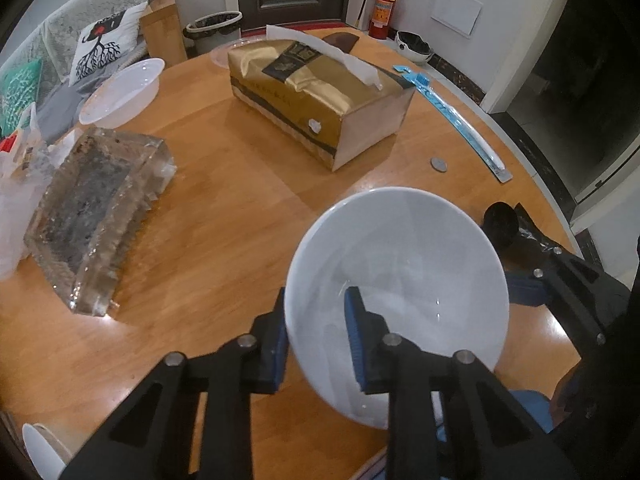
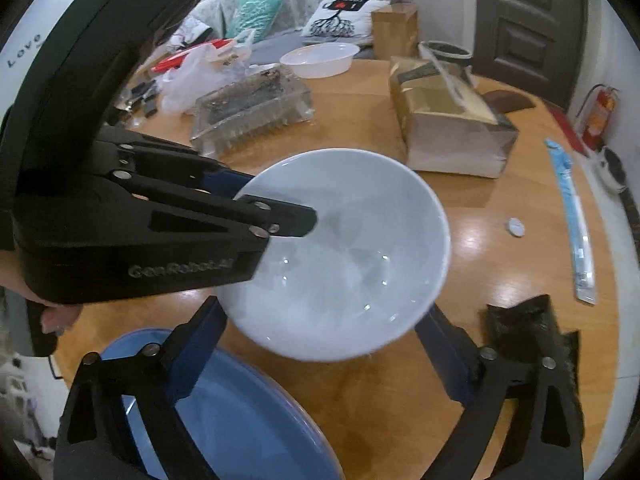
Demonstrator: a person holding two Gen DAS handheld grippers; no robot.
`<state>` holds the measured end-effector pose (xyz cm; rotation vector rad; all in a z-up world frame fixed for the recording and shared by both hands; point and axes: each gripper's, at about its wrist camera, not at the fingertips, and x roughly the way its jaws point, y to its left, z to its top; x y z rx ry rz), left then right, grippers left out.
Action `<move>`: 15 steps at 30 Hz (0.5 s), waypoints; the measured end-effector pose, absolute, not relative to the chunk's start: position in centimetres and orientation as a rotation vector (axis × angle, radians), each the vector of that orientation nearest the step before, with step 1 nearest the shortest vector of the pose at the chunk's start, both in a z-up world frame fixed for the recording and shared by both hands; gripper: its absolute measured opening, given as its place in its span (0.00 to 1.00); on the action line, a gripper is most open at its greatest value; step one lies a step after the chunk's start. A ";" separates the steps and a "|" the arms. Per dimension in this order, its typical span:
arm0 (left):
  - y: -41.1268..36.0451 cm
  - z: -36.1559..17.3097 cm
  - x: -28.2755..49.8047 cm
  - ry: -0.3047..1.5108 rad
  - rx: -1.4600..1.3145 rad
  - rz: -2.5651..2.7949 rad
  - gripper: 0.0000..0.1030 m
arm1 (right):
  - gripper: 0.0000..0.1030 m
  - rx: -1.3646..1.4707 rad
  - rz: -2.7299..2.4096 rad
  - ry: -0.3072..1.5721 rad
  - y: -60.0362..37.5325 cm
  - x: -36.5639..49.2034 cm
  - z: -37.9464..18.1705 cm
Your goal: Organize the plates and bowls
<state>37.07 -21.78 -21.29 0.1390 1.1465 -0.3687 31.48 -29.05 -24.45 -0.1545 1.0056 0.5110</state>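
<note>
left hand-held gripper [image 1: 316, 330] pinches the white bowl [image 1: 400, 280] rim; right hand-held gripper [image 2: 320, 344] spread wide beneath.

Taking the tissue box [image 1: 320, 96] on the counter [image 1: 224, 208] as landmark, in the left wrist view: the glass tray [image 1: 96, 216] lies to its left, the plastic basin [image 1: 124, 92] to its left and farther back at the counter's edge. A coin [image 1: 439, 164] lies just right of its near end, with a long packaged strip [image 1: 452, 116] beyond that. The bowl [image 1: 400, 280] sits in front of the box, nearest the camera, and in the right wrist view a plate [image 2: 248, 420] lies nearer still, left of the bowl.
</note>
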 end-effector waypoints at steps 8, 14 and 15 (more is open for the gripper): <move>-21.7 -22.2 37.9 1.155 0.133 -0.368 0.14 | 0.90 -0.177 0.531 1.040 -28.5 33.0 -25.7; -21.5 -22.5 38.0 1.161 0.124 -0.385 0.14 | 0.90 -0.206 0.503 1.035 -28.1 33.0 -25.6; -21.5 -22.5 37.9 1.160 0.119 -0.389 0.14 | 0.90 -0.205 0.498 1.035 -28.1 33.0 -25.5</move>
